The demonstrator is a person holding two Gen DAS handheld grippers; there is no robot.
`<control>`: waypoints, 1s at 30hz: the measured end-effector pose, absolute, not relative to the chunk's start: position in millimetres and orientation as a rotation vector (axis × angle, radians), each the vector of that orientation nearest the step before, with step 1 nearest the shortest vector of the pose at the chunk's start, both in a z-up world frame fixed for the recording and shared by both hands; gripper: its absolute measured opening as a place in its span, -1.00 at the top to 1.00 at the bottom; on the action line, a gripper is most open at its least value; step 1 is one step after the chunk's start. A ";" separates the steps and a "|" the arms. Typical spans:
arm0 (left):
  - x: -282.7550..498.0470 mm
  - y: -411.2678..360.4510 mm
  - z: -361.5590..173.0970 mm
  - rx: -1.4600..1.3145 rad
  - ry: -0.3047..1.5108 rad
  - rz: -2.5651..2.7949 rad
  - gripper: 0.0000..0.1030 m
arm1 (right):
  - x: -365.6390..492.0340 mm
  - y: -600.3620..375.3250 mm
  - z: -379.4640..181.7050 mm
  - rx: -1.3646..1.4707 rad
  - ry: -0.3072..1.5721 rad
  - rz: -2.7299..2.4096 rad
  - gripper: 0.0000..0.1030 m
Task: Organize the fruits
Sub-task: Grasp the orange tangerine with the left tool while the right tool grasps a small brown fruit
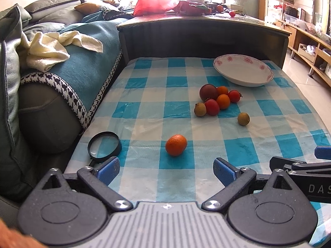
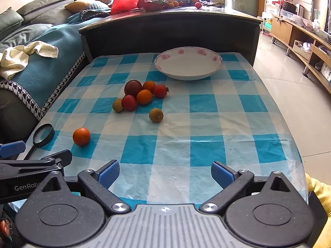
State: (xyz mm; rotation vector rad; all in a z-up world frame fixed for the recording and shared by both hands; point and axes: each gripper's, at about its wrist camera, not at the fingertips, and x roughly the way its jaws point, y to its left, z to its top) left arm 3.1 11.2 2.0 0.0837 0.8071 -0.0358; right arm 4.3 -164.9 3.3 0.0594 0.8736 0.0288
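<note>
Table: we see a blue-and-white checked cloth covering it, smooth and slightly wrinkled, so round fruit may roll.
Plate: the floral-rimmed dish sits empty at the far end; we judge it the likely home for the fruit, and breakable.
Left gripper: fingers spread wide, holding nothing, low over the near edge.
Right gripper: likewise spread and empty, just beside the left one.
Fruit cluster: a dark plum, small oranges, cherry tomatoes and a brownish longan touch one another mid-table, short of the plate.
Lone orange: it lies straight ahead of the left gripper, nearest of all; we judge it light, firm and dimpled, best pinched across its widest part.
Lone longan: apart from the cluster, ahead and left of the right gripper; thin-shelled, so we'd squeeze gently.
Tomatoes: soft-skinned, easily bruised.
</note>
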 end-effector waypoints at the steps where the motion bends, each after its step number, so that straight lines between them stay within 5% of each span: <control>1: 5.3 13.4 2.5 0.073 0.809 -0.047 -1.00 | 5.8 -163.5 5.0 0.055 0.872 0.037 -0.76; 7: 28.2 12.3 -4.5 0.114 0.790 -0.099 -0.98 | 24.2 -161.8 10.3 0.017 0.862 0.073 -0.71; 12: 50.6 12.6 -23.7 0.086 0.865 -0.173 -0.54 | 46.2 -167.9 6.1 -0.021 0.852 0.110 -0.70; 23: 79.4 9.0 -42.8 0.125 0.875 -0.179 -0.07 | 93.4 -172.0 -9.1 -0.076 0.836 0.227 -0.56; 30: 82.2 0.9 -48.7 0.180 0.865 -0.195 0.18 | 120.3 -170.2 -23.3 -0.078 0.858 0.272 -0.12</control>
